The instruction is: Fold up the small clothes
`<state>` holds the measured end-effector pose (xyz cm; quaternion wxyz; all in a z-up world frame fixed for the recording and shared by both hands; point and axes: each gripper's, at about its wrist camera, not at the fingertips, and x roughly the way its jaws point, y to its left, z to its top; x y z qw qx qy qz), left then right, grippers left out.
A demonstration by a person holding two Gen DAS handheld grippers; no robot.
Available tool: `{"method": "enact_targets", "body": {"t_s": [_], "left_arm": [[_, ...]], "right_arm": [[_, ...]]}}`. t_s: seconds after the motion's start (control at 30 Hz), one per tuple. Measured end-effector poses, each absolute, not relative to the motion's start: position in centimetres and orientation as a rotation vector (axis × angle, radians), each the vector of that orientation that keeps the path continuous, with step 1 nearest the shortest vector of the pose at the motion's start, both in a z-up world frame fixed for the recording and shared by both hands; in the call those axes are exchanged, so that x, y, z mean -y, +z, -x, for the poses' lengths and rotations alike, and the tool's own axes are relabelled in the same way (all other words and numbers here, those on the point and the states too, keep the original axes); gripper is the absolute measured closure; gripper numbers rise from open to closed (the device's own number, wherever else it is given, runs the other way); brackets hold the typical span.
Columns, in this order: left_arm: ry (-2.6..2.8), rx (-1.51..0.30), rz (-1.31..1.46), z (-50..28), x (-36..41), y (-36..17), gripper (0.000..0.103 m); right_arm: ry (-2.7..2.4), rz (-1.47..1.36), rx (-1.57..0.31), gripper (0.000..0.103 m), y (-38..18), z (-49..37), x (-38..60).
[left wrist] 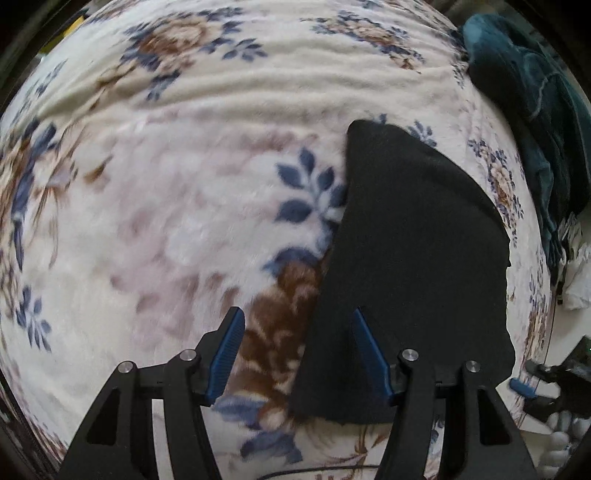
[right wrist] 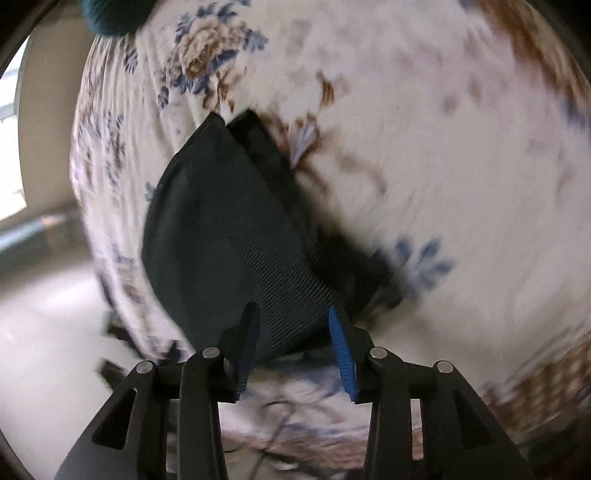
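Note:
A small black garment [left wrist: 417, 258] lies folded flat on the floral fleece blanket [left wrist: 184, 221], to the right of centre in the left wrist view. My left gripper [left wrist: 298, 314] points steeply down over its near left edge and is open; the right finger is over the cloth, the left finger over bare blanket. In the right wrist view the same garment [right wrist: 229, 236] shows a ribbed band along its right side and a second layer peeking out beyond it. My right gripper [right wrist: 293, 312] hangs open over the garment's near end, its blue pads [right wrist: 341, 350] apart and gripping nothing.
A teal fabric heap [left wrist: 535, 110] sits on the blanket's far right, and shows as teal fabric [right wrist: 110, 14] at the top left of the right wrist view. The bed's edge drops to a pale floor [right wrist: 44, 314]. White crumpled cloth [left wrist: 576, 280] lies off the right side.

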<state>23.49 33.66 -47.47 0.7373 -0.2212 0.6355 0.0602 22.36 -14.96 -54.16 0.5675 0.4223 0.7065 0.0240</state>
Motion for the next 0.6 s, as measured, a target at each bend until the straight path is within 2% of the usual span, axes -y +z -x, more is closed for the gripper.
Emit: {"method": "enact_targets", "body": {"t_s": [0.17,0.2,0.23,0.27,0.37,0.5,0.6], "left_arm": [[0.139,-1.415,0.503,-22.6,-33.4,-47.8,0.045],[0.135,-1.413,0.504,-22.5,-33.4,-47.8,0.045],[0.133,-1.411,0.502,-22.4,-33.3,-47.7,0.045],[0.133,-1.408,0.502,-22.4,-33.2,-47.7,0.045],[0.124,-1.404,0.506,-22.1,-33.1,-47.6,0.045],[0.120,-1.403,0.508,-21.9,-33.1,-47.6,0.045],[0.120,-1.404,0.522,-21.9,-33.3,-47.8,0.045]], "right_arm": [[-0.014,-1.081,-1.742,0.061,-58.1,-21.0,13.0],[-0.034,-1.124,-1.714,0.077,-58.5,-20.7,12.9],[-0.045,-1.138,-1.691,0.088,-58.5,-20.7,12.8],[-0.063,-1.133,-1.673,0.092,-58.1,-20.5,12.8],[-0.073,-1.094,-1.625,0.097,-56.3,-19.6,12.9],[-0.076,-1.017,-1.619,0.097,-54.7,-19.3,12.5],[-0.087,-0.982,-1.677,0.096,-56.7,-20.0,12.8]]}}
